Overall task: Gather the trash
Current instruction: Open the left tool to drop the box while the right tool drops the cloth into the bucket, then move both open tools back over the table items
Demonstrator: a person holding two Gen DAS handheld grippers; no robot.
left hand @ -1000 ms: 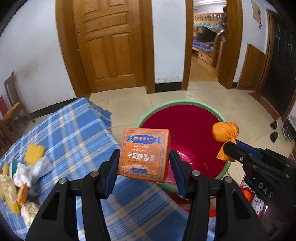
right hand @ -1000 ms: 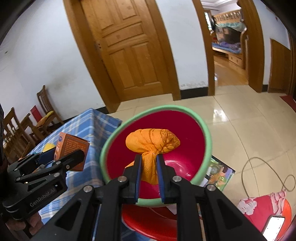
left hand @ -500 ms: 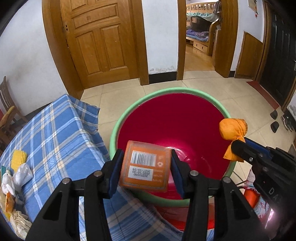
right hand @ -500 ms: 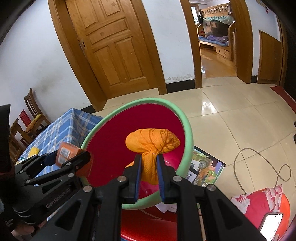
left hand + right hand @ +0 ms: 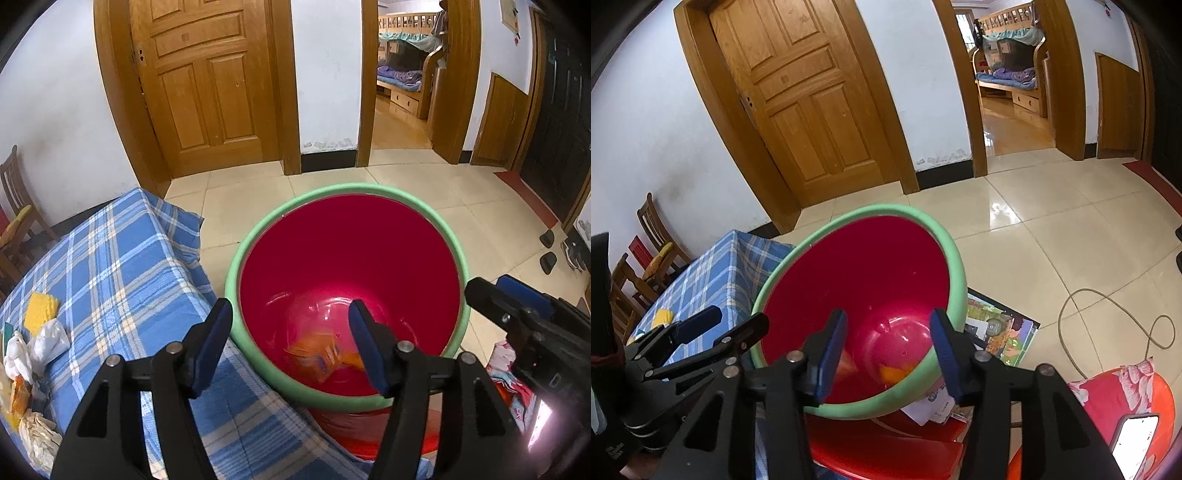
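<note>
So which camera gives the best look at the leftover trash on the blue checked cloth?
The left wrist view: the trash pile lies in plain sight at its left edge. The right wrist view shows only a yellow scrap beyond the left tongs.

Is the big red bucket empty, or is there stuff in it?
Not empty. Blurry orange trash lies at the bottom of the red bucket, below both open grippers.

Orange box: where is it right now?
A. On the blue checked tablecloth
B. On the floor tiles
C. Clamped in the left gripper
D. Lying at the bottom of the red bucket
D. The orange box lies blurred at the bottom of the red bucket, and the left gripper above it stands open with nothing between its jaws.
</note>
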